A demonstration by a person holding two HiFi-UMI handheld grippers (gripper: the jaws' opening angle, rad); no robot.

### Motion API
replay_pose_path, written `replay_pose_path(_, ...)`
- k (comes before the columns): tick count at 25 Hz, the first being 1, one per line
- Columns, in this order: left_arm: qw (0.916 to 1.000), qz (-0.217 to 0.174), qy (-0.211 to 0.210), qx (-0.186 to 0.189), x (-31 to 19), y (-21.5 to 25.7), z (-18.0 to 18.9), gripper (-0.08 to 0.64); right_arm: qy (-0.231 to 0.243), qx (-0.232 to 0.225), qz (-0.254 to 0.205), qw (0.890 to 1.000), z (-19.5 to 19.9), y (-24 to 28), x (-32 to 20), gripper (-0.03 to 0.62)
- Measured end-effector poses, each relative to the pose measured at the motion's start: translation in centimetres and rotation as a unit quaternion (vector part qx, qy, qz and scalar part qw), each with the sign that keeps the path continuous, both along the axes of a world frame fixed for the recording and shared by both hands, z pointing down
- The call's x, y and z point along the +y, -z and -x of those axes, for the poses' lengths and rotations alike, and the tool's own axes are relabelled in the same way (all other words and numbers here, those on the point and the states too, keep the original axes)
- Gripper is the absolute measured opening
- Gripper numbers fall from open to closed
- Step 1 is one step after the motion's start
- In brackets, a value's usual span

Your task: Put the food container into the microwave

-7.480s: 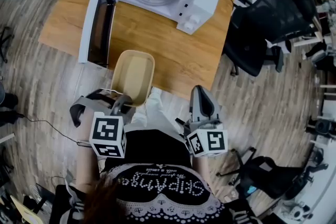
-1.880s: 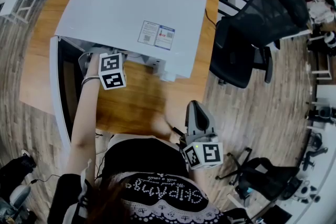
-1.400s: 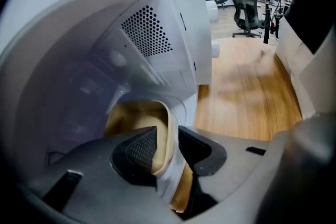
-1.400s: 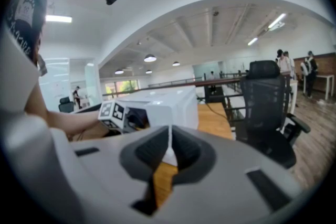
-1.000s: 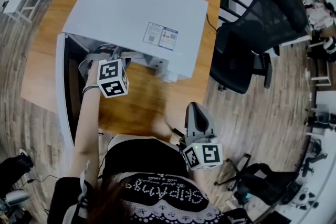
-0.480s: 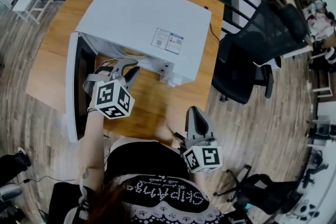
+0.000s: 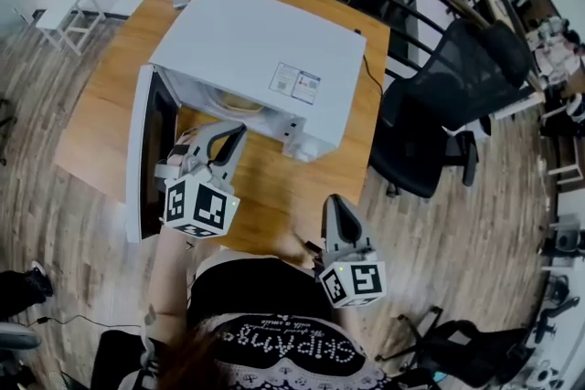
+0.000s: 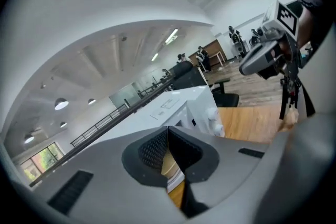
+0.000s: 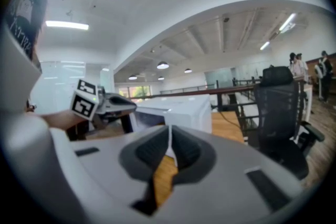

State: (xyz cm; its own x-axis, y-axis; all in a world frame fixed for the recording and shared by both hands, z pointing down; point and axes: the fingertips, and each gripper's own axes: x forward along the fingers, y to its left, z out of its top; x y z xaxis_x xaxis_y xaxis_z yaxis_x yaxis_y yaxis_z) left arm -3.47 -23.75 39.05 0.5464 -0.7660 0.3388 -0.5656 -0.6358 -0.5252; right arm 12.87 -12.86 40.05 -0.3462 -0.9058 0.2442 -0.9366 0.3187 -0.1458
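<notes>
- Head view: the beige plastic food container [image 7: 242,103] sits inside the white box microwave [image 7: 247,41]. Only its front rim shows, so you can't tell how deep it is.
- The microwave's dark-windowed door [image 7: 146,151] hangs open to the left over the wooden table [image 7: 274,178].
- Your left gripper [image 7: 227,134] is just outside the cavity. Its jaws have just closed, pressed together with nothing between them.
- Your right gripper [image 7: 336,204] is near your body, also pressed together and empty.
- Risk: if the container sits too far forward, swinging the door could knock it or stop the door latching.
- Risk: a hard push with closed jaws could slide the microwave or slip off the door.
</notes>
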Motion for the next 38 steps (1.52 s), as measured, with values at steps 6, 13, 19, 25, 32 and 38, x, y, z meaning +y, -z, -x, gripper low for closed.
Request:
replay_pose_path(6,0.9931,-0.032,0.022,0.111,2.8,5.0,0.9,0.031,0.02,-0.006,-0.015,1.0,0.6,0.9,0.8,0.038)
replay_pose_path(13,0.9585,-0.023,0.057,0.279,6.8,9.1,1.9,0.03,0.029,-0.015,-0.048,0.998,0.0,2.3,1.7,0.038)
replay_pose_path(19,0.9385,-0.016,0.054,0.341,10.3,9.5,1.2,0.029,0.034,-0.018,-0.061,0.997,-1.1,2.8,2.9,0.038)
replay_pose_path(25,0.934,-0.01,0.093,0.345,13.5,8.1,1.4,0.029,0.046,-0.021,-0.059,0.997,-1.3,2.6,4.5,0.038)
replay_pose_path(32,0.9314,-0.028,0.126,0.34,16.3,7.5,3.4,0.029,0.052,-0.016,-0.055,0.997,-0.6,2.4,5.8,0.038)
replay_pose_path(38,0.928,-0.022,0.133,0.347,18.3,7.2,4.8,0.029,0.039,-0.021,-0.051,0.998,0.3,2.6,7.2,0.038)
